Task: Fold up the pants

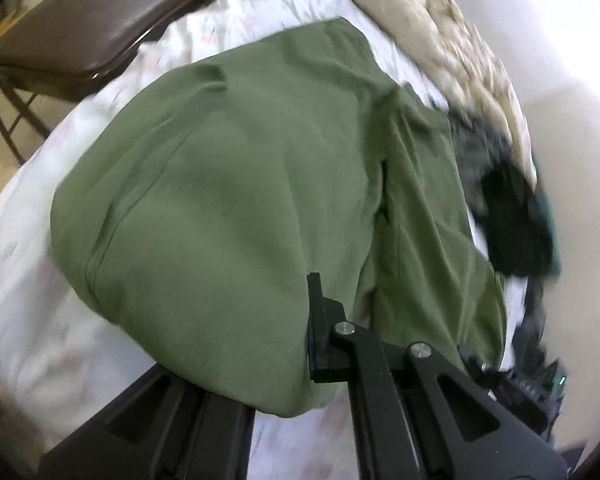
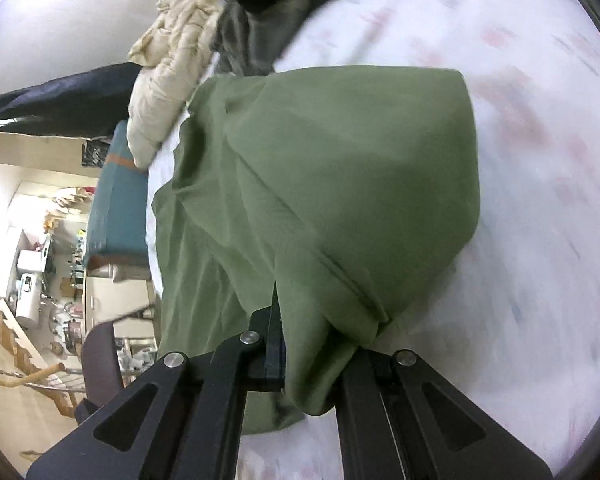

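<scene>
Black jaws of the left gripper (image 1: 300, 328) are pinching shut on a fold of the olive-green pants (image 1: 228, 184), and the right gripper (image 2: 300, 344) is clamping another bunched edge of the same garment, so the cloth is draping forward from both over a white bedsheet (image 1: 28, 288) with a faint pink print. Beyond the pants, at the far side of the bed, a crumpled cream quilt (image 1: 452, 48) is lying beside some dark clothing (image 1: 512, 216). Off to the far left, a brown padded chair (image 1: 88, 28) is standing beside the bed.
</scene>
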{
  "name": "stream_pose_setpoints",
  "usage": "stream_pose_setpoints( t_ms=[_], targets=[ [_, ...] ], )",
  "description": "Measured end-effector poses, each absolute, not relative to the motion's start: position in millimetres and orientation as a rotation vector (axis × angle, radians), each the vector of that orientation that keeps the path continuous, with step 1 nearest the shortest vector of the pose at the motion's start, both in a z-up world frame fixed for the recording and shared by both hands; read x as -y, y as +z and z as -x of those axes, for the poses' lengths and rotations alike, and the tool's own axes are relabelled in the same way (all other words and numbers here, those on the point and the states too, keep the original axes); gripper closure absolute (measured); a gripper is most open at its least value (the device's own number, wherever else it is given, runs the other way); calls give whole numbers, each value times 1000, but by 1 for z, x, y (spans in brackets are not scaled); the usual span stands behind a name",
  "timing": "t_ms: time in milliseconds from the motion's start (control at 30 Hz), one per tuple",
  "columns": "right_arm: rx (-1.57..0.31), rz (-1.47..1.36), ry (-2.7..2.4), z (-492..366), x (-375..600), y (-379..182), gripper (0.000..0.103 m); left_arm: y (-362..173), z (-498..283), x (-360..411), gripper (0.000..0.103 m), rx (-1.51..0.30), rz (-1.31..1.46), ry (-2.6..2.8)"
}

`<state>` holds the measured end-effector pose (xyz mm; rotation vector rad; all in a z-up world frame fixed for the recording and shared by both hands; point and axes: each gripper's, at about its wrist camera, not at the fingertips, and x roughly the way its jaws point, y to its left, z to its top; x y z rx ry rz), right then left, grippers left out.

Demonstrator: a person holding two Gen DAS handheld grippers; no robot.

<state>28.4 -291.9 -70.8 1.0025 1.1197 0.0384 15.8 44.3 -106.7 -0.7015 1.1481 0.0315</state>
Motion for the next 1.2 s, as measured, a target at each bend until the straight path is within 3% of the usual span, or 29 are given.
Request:
stream_pose_setpoints(
  t_ms=[200,300,367,400,433,467,533,867,1067,1100,1167,1200],
  targets=[
    [-1213,-1006,9,78,289,-40,102,-84,76,-33,102,-1309,660,-74],
    [-1262,-985,9,113,285,-26,101,-59,105,-14,94,-1306,445,-146],
    [-1328,-966,-22,124,279,-36,91,-66,105,-3,46,-1370,319,-160],
    [-1375,-993,-29,126,277,-50,87,-72,105,-2,39,-1415,297,-136],
    [-1432,-1015,-33,130,275,-63,74,-75,106,-5,35,-1438,302,-109],
    [-1498,-1029,-49,132,272,-73,50,-76,106,-6,35,-1462,302,-102],
    [-1553,-1033,-59,137,266,-77,40,-69,105,-9,35,-1480,326,-149],
    [-1464,-785,288,120,246,34,40,26,56,-90,35,-1246,449,-157],
    [-1283,-704,320,36,257,75,40,83,21,-113,34,-1122,549,-179],
    [-1266,-704,310,20,261,76,40,92,19,-112,32,-1095,537,-196],
    [-1243,-689,301,-4,261,74,40,105,9,-105,17,-1033,450,-211],
    [-1242,-670,298,-20,260,69,40,107,0,-103,14,-994,379,-211]
  ],
)
